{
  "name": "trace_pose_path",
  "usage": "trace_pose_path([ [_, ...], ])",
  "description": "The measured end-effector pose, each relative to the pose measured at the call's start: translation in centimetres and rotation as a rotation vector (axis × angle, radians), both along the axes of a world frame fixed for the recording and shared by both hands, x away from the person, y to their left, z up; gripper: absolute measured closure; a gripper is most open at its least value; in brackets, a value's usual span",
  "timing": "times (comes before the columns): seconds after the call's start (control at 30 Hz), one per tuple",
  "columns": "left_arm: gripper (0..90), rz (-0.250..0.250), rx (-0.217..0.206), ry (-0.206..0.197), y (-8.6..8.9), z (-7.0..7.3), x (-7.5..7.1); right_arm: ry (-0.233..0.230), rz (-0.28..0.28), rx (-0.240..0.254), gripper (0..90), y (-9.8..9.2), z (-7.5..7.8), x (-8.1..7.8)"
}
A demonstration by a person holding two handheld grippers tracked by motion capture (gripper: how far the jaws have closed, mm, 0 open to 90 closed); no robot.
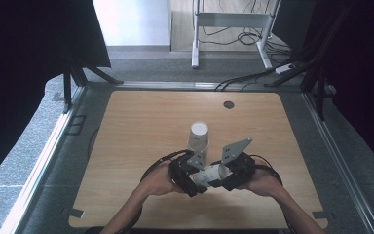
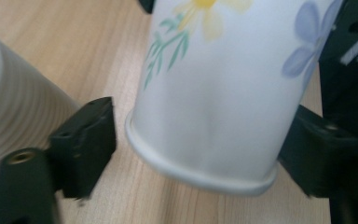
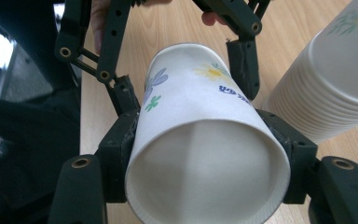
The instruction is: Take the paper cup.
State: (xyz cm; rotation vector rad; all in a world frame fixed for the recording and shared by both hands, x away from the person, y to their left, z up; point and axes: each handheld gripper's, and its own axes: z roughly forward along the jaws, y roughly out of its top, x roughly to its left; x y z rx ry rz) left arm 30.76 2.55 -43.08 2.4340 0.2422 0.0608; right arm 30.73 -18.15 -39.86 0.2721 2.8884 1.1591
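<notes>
Your right gripper point(image 3: 207, 154) is clamped on the paper cup point(image 3: 200, 140) near its mouth; the cup lies on its side, long axis running straight ahead toward your left gripper point(image 2: 198, 144). That one straddles the rim with pads off the wall, released. The stack of cups point(image 1: 198, 137) stands just beyond both.

Right gripper point(image 3: 207, 158) clamps the flowered paper cup point(image 3: 200, 140) near its open rim; left gripper point(image 3: 186, 74) straddles its base, cup stack point(image 3: 331, 88) beside on the table point(image 3: 177, 23).
</notes>
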Motion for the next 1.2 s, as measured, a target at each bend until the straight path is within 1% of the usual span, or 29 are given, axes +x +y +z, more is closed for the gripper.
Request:
trace_pose_path([
  [0.13,7.8,0.022,-0.100,0.009,0.9,0.2,-0.1,0.010,-0.015,0.054,37.1,-0.8,0.4,0.2],
  [0.2,6.9,0.025,-0.139,0.003,1.3,0.3,-0.2,0.021,-0.023,0.091,37.1,-1.2,0.5,0.3],
  [0.23,6.8,0.031,-0.157,-0.004,1.5,0.4,-0.2,0.024,-0.026,0.106,37.1,-1.4,0.6,0.4],
  [0.27,6.8,0.031,-0.157,-0.004,1.5,0.4,-0.2,0.024,-0.030,0.120,37.1,-1.6,0.6,0.4],
  [0.3,6.8,0.039,-0.198,-0.011,1.8,0.5,-0.4,0.023,-0.029,0.138,37.1,-1.8,0.6,0.4],
  [0.4,7.3,0.046,-0.264,-0.016,2.3,0.6,-0.6,0.029,-0.038,0.180,37.1,-2.2,0.7,0.3],
  [0.5,8.8,0.046,-0.318,-0.028,2.7,0.7,-0.8,0.030,-0.039,0.225,37.1,-2.7,0.7,0.3],
  [0.57,10.3,0.046,-0.350,-0.028,2.9,0.8,-1.0,0.028,-0.041,0.254,37.1,-3.0,0.7,0.2],
  [0.6,11.1,0.046,-0.350,-0.028,2.9,0.8,-1.0,0.028,-0.041,0.254,37.1,-3.0,0.7,0.2],
  [0.63,11.9,0.043,-0.376,-0.031,3.1,0.7,-1.1,0.028,-0.039,0.286,37.1,-3.3,0.6,0.1],
  [0.67,12.5,0.043,-0.376,-0.031,3.1,0.7,-1.1,0.028,-0.039,0.286,37.1,-3.3,0.6,0.1],
  [0.77,13.6,0.035,-0.406,-0.031,3.2,0.6,-1.3,0.027,-0.034,0.314,37.2,-3.6,0.3,0.0],
  [0.8,13.8,0.033,-0.411,-0.032,3.1,0.5,-1.4,0.028,-0.026,0.333,37.1,-3.7,0.1,-0.1],
  [0.87,13.9,0.030,-0.416,-0.032,3.1,0.4,-1.4,0.029,-0.026,0.337,37.1,-3.7,0.0,-0.2],
  [0.9,13.9,0.021,-0.427,-0.031,3.1,0.2,-1.5,0.034,-0.017,0.354,37.1,-3.8,-0.2,-0.3],
  [0.93,14.0,0.021,-0.427,-0.031,3.1,0.2,-1.5,0.036,-0.014,0.358,37.1,-3.8,-0.3,-0.3],
  [0.97,14.0,0.013,-0.433,-0.032,3.1,0.1,-1.5,0.036,-0.014,0.358,37.1,-3.8,-0.3,-0.3],
  [1.0,14.3,0.003,-0.446,-0.030,3.1,0.0,-1.6,0.043,-0.007,0.373,37.2,-3.9,-0.6,-0.5],
  [1.03,14.6,-0.004,-0.456,-0.029,3.1,-0.1,-1.6,0.045,-0.003,0.376,37.2,-3.9,-0.7,-0.5],
  [1.1,15.8,-0.007,-0.463,-0.027,3.1,-0.2,-1.7,0.048,0.000,0.379,37.1,-3.9,-0.8,-0.5],
  [1.2,19.8,-0.017,-0.491,-0.021,3.1,-0.4,-1.7,0.054,0.012,0.390,37.1,-4.0,-1.1,-0.6],
])
